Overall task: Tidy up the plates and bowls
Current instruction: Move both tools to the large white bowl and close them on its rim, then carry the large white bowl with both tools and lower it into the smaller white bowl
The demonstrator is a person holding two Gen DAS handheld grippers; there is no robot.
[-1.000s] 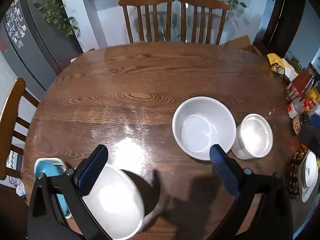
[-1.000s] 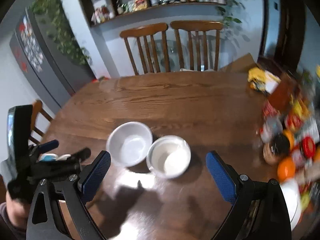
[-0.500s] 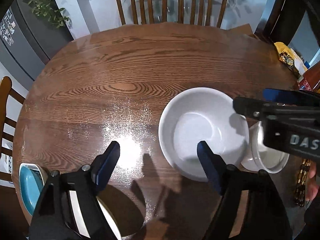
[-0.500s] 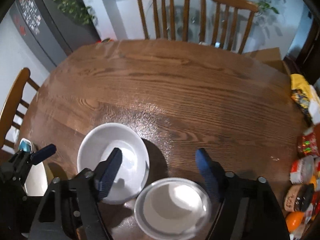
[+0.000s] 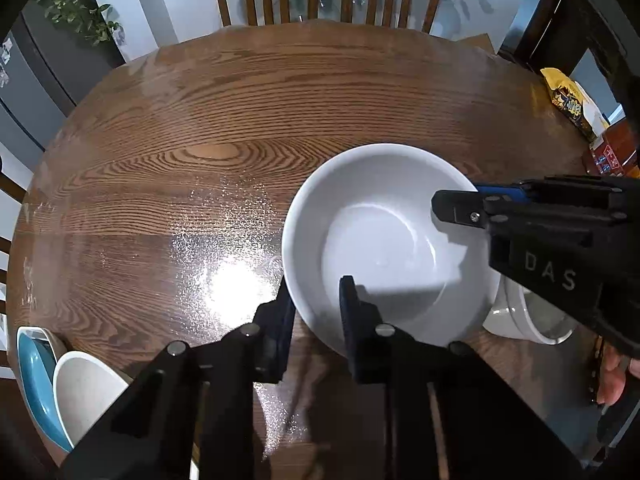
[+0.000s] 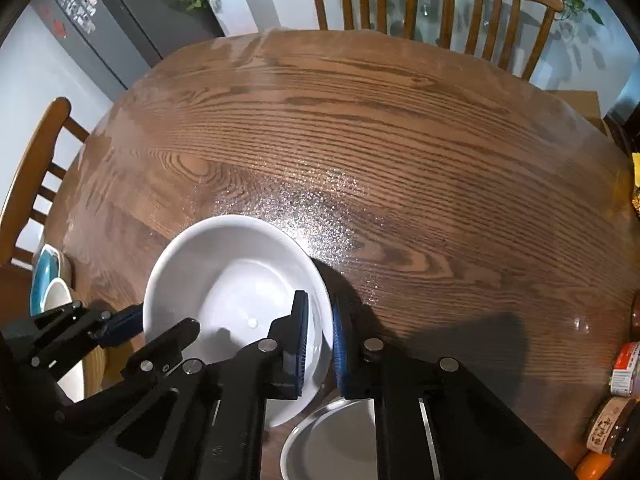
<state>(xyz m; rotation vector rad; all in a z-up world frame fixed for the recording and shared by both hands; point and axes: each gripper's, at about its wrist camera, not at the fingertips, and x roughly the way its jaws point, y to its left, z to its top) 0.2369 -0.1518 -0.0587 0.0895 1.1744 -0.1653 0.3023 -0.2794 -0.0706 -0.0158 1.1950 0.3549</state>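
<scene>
A round wooden table point(image 5: 248, 112) fills most of both views, its grain running across the frame and a bright glare patch near the middle. Wooden chairs point(image 6: 432, 4) stand at its far edge along the top of the frame, and another chair point(image 6: 28, 184) shows at the left edge of the right wrist view.

The large white bowl point(image 5: 384, 248) sits right of centre in the left wrist view and lower left of centre in the right wrist view. Both grippers grasp it. The left gripper point(image 5: 316, 312) is clenched on the bowl's near rim, one finger outside the wall and one inside. The right gripper point(image 6: 320, 340) is clenched on the rim at the bowl's right side in its own view, again with one finger inside and one outside.

A smaller white bowl point(image 6: 332, 444) sits just beside the large one, at the bottom of the right wrist view and at the lower right of the left wrist view.

At the lower left corner of the left wrist view lie a white dish point(image 5: 84, 392) and a blue dish point(image 5: 34, 376), overlapping at the table edge.

Food packets and jars point(image 6: 624, 368) crowd the right edge.
</scene>
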